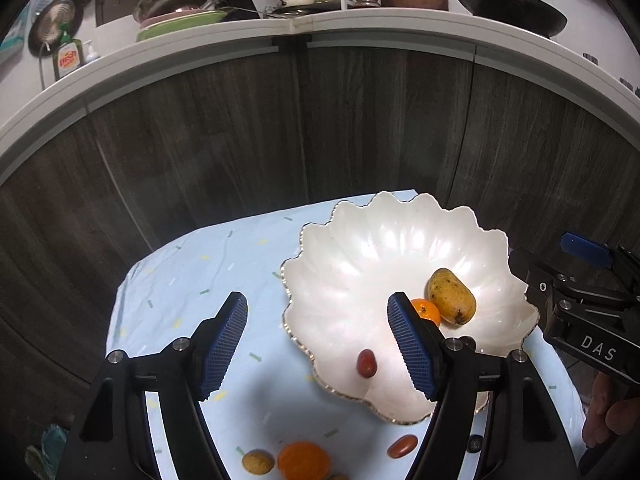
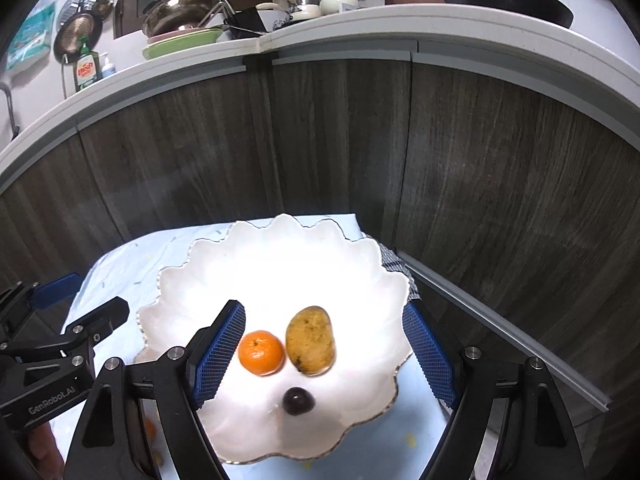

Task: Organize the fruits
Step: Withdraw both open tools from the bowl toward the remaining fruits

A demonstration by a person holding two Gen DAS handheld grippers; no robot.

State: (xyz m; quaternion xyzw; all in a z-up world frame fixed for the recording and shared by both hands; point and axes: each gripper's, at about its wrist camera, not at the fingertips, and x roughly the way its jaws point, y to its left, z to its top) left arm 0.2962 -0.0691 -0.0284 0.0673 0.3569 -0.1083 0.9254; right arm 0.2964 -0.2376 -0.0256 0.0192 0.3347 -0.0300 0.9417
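A white shell-shaped dish (image 1: 360, 248) (image 2: 280, 256) sits on a light blue cloth. In it lie a yellow mango (image 1: 452, 296) (image 2: 311, 340), a mandarin (image 1: 426, 310) (image 2: 261, 352) and a dark red date (image 1: 366, 363) (image 2: 298, 401). On the cloth in front of the dish I see another mandarin (image 1: 304, 460), a walnut (image 1: 258, 462) and a second red date (image 1: 402, 446). My left gripper (image 1: 318, 346) hovers open over the dish's left edge with nothing between its fingers. My right gripper (image 2: 324, 356) hangs open above the dish, holding nothing.
The blue cloth (image 1: 192, 280) covers a small table standing against dark wood cabinet doors (image 1: 320, 120). A white counter (image 1: 320, 24) above carries pots, plates and a wok. A person's hand (image 1: 608, 416) holds the right gripper's handle.
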